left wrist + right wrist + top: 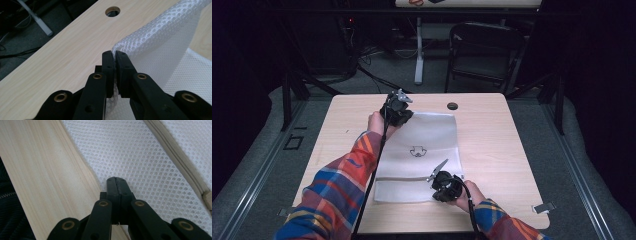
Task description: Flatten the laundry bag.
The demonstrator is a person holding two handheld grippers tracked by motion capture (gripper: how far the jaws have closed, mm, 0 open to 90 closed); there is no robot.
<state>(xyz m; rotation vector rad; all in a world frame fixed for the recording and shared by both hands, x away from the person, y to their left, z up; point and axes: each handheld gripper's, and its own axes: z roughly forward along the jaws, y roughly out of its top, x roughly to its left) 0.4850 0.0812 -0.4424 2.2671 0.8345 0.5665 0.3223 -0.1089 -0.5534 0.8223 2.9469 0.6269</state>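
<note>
A white mesh bag (427,140) with a small dark print (417,151) lies flat in the middle of the light wooden table (497,150). My left gripper (403,116) is at the bag's far left corner. Its jaws are shut on that corner (115,53), and the mesh bag (162,37) rises off the table there in a curled fold. At the near right corner, my right gripper (435,192) has its jaws pressed together (116,180) at the edge of the mesh bag (130,152). A beige zipper (175,157) runs along the bag beyond them.
A round cable hole (452,106) sits in the table near its far edge, also seen as the hole (112,11) ahead of the left jaws. A dark folding chair (482,50) and a white desk leg (418,50) stand on the floor beyond the table.
</note>
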